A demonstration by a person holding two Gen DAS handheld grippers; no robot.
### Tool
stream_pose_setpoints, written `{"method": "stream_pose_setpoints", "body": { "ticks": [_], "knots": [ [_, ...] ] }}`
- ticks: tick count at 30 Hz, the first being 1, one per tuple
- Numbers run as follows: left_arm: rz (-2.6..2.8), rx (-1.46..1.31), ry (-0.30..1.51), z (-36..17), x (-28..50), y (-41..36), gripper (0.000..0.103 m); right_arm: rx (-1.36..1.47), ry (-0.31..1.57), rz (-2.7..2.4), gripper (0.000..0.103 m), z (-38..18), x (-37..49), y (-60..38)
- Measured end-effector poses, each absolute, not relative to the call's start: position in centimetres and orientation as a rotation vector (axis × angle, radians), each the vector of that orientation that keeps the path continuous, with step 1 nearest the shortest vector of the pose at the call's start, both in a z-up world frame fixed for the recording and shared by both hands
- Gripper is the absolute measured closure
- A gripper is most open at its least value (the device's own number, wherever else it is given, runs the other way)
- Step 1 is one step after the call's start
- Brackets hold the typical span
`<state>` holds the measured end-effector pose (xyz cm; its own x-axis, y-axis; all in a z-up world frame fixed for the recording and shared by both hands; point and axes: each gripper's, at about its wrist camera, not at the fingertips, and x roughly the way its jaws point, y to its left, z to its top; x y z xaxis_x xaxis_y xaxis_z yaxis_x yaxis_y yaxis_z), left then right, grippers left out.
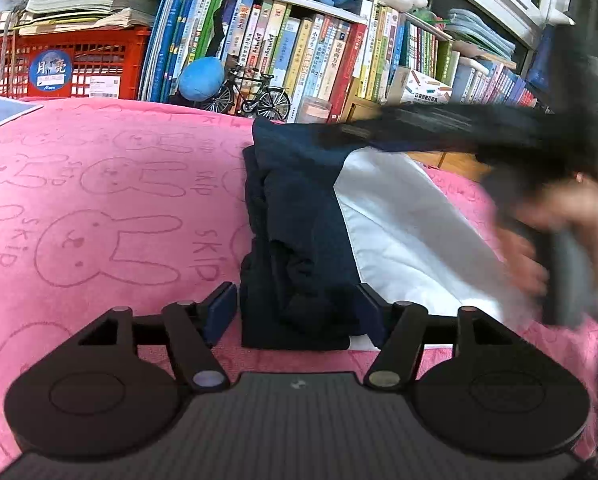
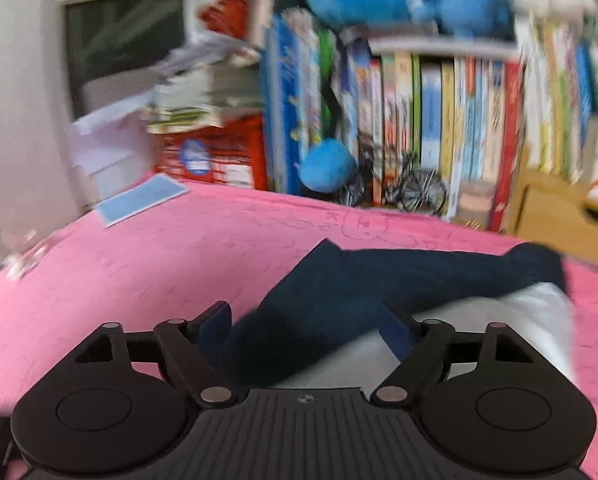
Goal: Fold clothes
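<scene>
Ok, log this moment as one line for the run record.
task: fold clothes | left gripper: open, straddling dark navy and white garment | right gripper: open, blurred | surface: pink bunny-print blanket

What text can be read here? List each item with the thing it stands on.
"SKIP" – repeated beside the rabbit outlines on the pink blanket.
"月亮" and "Moon" – round blue sticker on the red crate.
Book spines on the shelf: Chinese titles, too small to read.
White box: print too small.
Right wrist view: everything blurred.
</scene>
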<state>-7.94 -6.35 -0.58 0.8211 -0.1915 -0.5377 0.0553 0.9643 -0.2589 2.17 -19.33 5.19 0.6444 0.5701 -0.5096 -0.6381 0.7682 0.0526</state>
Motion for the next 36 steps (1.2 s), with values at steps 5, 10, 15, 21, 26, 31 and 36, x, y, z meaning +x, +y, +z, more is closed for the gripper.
{"method": "stream_pose_setpoints", "body": {
  "ticks": [5,10,15,21,26,31,36],
  "knots": [
    [-0.088,-0.188,0.614,-0.5,-7.8,-7.1,0.018,-0.182,0.46,0.597,0.0,4.9,-6.0,-26.0],
    [-0.033,-0.143,0.651,-0.5,-7.5,-7.6,0.0,-0.255,0.43,0.477,0.0,2.2,-12.1,-30.3],
    [-0.011,-0.11,0.664,-0.5,-7.3,-8.0,0.0,-0.293,0.448,0.407,0.0,0.0,-14.2,-31.7],
    [0.011,-0.081,0.677,-0.6,-7.1,-8.4,0.0,-0.322,0.507,0.441,0.0,-1.3,-13.6,-31.6],
    [0.02,-0.07,0.681,-0.6,-6.9,-8.6,0.0,-0.232,0.582,0.472,0.0,-1.3,-12.5,-32.6],
    [0.021,-0.069,0.683,-0.6,-6.9,-8.6,0.0,-0.166,0.639,0.487,0.0,-1.2,-11.4,-33.1],
    [0.019,-0.07,0.682,-0.6,-6.9,-8.5,0.0,-0.164,0.638,0.49,0.0,-1.2,-11.4,-33.1]
  ]
}}
